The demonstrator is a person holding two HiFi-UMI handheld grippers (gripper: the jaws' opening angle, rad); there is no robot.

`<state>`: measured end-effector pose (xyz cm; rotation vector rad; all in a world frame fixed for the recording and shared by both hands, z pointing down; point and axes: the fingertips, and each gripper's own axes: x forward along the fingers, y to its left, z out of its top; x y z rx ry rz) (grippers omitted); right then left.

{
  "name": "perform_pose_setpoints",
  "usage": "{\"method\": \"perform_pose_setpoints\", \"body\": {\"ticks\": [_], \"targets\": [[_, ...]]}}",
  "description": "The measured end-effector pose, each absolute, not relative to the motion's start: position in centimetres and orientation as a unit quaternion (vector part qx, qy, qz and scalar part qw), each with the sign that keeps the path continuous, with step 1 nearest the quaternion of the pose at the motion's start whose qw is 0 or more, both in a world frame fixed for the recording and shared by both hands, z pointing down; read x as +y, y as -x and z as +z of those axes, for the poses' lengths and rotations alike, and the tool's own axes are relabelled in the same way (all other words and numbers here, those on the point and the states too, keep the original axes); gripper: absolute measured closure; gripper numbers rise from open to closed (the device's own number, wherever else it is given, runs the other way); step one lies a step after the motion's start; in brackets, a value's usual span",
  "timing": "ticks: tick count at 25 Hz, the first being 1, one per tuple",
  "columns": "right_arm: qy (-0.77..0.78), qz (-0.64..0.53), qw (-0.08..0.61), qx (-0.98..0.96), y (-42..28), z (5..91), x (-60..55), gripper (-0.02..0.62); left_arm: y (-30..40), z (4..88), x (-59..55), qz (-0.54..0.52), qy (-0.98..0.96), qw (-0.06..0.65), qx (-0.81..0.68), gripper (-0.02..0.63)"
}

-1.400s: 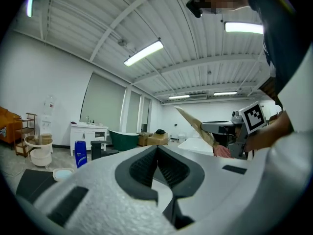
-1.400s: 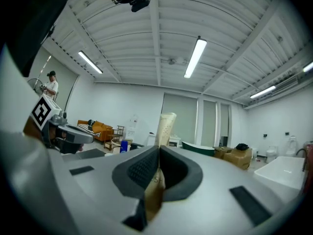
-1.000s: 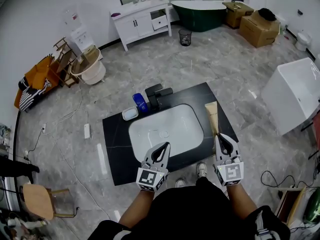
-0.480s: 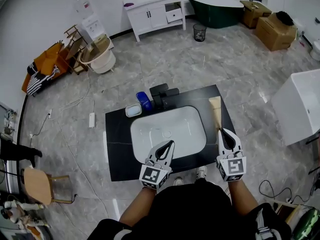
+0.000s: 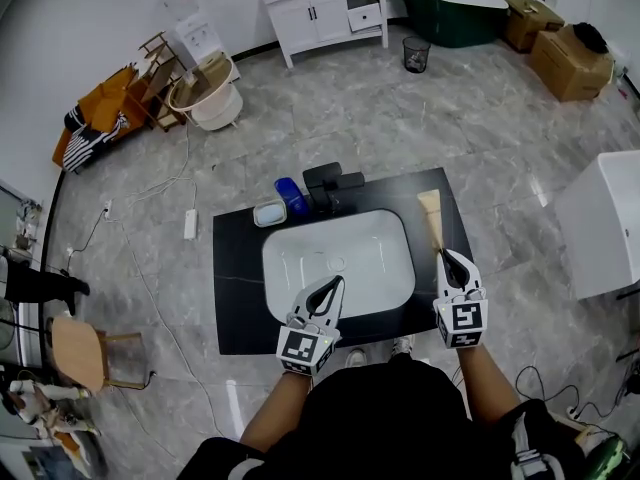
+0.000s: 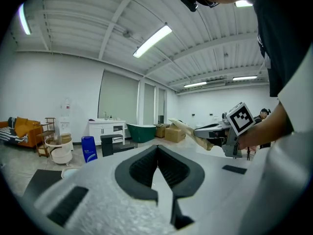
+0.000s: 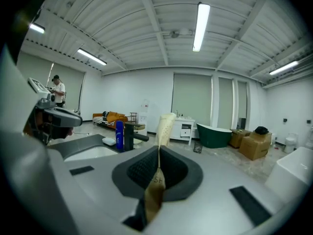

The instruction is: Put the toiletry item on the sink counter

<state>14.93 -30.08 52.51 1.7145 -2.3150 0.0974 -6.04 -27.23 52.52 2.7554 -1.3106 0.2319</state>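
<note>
1. Right gripper (image 7: 158,152): jaws pinched together on the flat crimped end of the tan tube (image 7: 164,127). Firm-looking grip, with the tail of the tube sticking out behind the pads.
2. Left gripper (image 6: 157,150): jaws closed against each other with nothing between them. It hangs over the near rim of the basin (image 5: 290,268) and looks idle.
3. Tube position in the head view: it sticks straight out ahead of the right gripper (image 5: 446,257), and the tube (image 5: 432,218) sits over the right-hand strip of the black counter (image 5: 235,288), just right of the basin.
4. Long axis: it points away from the person, roughly parallel to the counter's right edge. The crimp is at the pads and the fat end is far. In the right gripper view the far end tilts up, so it looks held off the surface, but I can't confirm a gap.
5. Key relation: the drop spot is directly below the tube, so the right arm owns this and the left isn't needed.
6. My guess at the next move: lower, level the far end, then release.
7. Risk: that strip is narrow, with the basin on one side and the counter edge on the other. A round tube could roll either way.
8. The faucet (image 5: 330,183), blue bottle (image 5: 288,198) and soap dish (image 5: 265,215) sit at the back, well apart from the tube.
</note>
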Motion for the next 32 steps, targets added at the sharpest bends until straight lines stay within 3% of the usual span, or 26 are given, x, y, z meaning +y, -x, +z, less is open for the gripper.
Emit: {"method": "perform_pose_setpoints", "body": {"ticks": [21, 32], "targets": [[-0.568, 0.139, 0.259, -0.769, -15.7, 68.3, -35.6, 0.581, 6.4, 54.1, -26.7, 0.065, -0.880, 0.092, -0.462, 0.597], [-0.571, 0.168, 0.322, -0.736, -16.4, 71.8, -36.7, 0.578, 6.9, 55.0, -26.3, 0.067, -0.878, 0.105, -0.463, 0.597]]}}
